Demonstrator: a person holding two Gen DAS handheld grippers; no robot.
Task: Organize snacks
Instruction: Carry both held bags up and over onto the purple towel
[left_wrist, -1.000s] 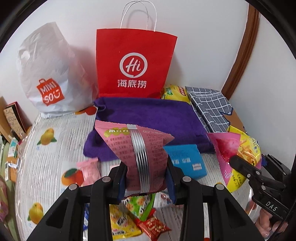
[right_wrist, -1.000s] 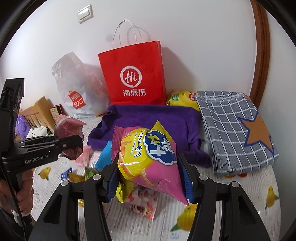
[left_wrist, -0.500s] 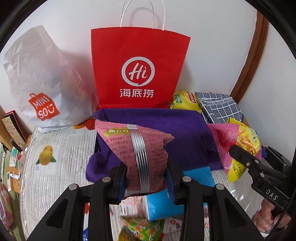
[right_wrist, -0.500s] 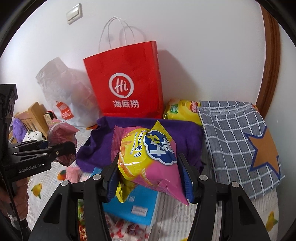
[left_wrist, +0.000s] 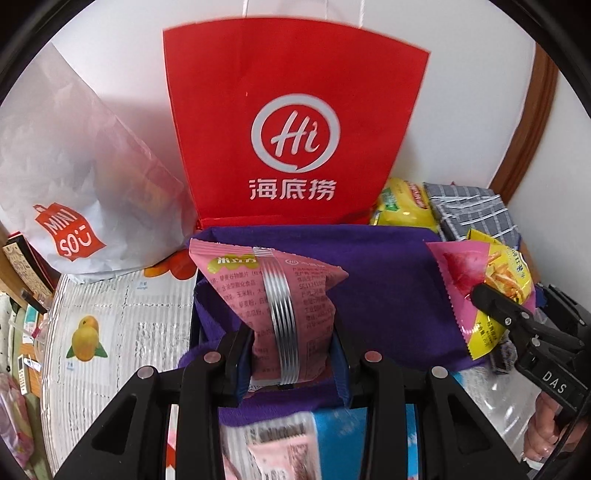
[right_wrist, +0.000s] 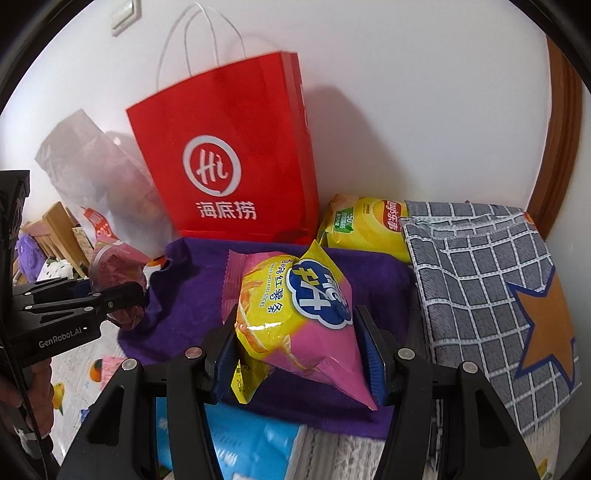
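My left gripper (left_wrist: 291, 354) is shut on a pink snack packet (left_wrist: 273, 295) and holds it upright over the purple cloth (left_wrist: 388, 273). My right gripper (right_wrist: 299, 350) is shut on a yellow and pink sweet potato stick bag (right_wrist: 295, 317), also above the purple cloth (right_wrist: 192, 295). Each gripper shows in the other's view, the right one (left_wrist: 480, 291) at the right edge, the left one (right_wrist: 136, 295) at the left edge. A red paper bag (left_wrist: 291, 125) stands behind the cloth against the wall.
A white plastic Miniso bag (left_wrist: 74, 177) leans at the back left. A yellow chip bag (right_wrist: 365, 225) and a grey checked cloth with a star (right_wrist: 491, 295) lie at the right. A blue packet (right_wrist: 229, 446) and pink packets (left_wrist: 280, 454) lie below the grippers on the fruit-print tablecloth (left_wrist: 110, 332).
Both grippers have moved forward with their snacks, toward the red bag and over the purple cloth. The loose snacks on the table have slid below and behind the fingers.
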